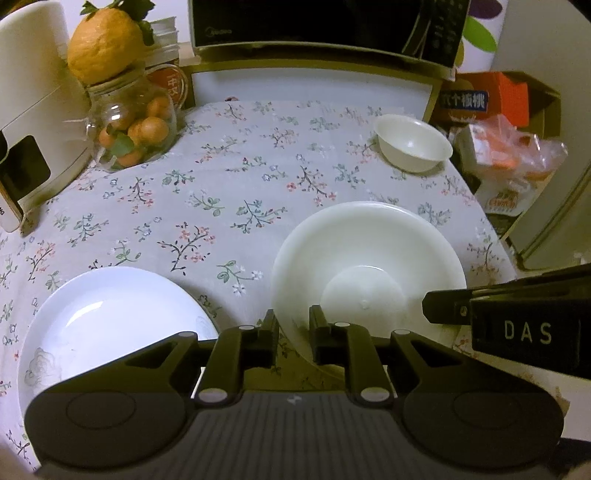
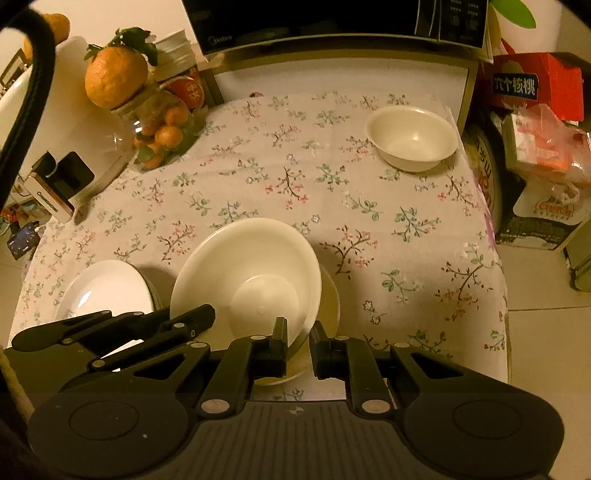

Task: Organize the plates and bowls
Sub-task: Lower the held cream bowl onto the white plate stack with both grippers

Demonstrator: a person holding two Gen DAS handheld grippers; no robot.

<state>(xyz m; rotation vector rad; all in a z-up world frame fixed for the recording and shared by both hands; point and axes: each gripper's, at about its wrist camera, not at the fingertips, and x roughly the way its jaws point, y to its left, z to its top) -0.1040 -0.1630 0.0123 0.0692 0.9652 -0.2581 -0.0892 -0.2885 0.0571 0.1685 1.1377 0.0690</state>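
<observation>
Big bowl (image 1: 369, 266): cream, tilted, carried between both tongs over a plate (image 2: 328, 295) whose rim shows just behind/right of it. Prob. being set down to stack.
Left tongs (image 1: 294, 323): nearly closed, pinching the bowl's left rim; rim wall sits in the narrow gap between the jaws.
Right tongs (image 2: 299, 332): nearly closed on the bowl's near-right rim; one jaw inside the wall, other outside.
Why 2 grips: wide, shallow bowl; opposite-rim holds keep it from swinging, I'd judge.
White plate (image 1: 110, 317): flat on the cloth, just left of the left tongs, apart from the bowl. Looks untouched.
Small bowl (image 2: 412, 138): upright, far ahead + right of both tongs, near the table edge (image 2: 495, 280). Not yet collected.
Hidden: bowl's near rim and both contact spots behind the jaws; can't tell how firm the pinch is. Plate under the bowl mostly covered, can't tell if bowl touches it. White plate's near edge cut off by the tongs' body.
Clutter: fruit jar (image 1: 133, 125) far left, microwave (image 1: 325, 22) at back; well clear.
</observation>
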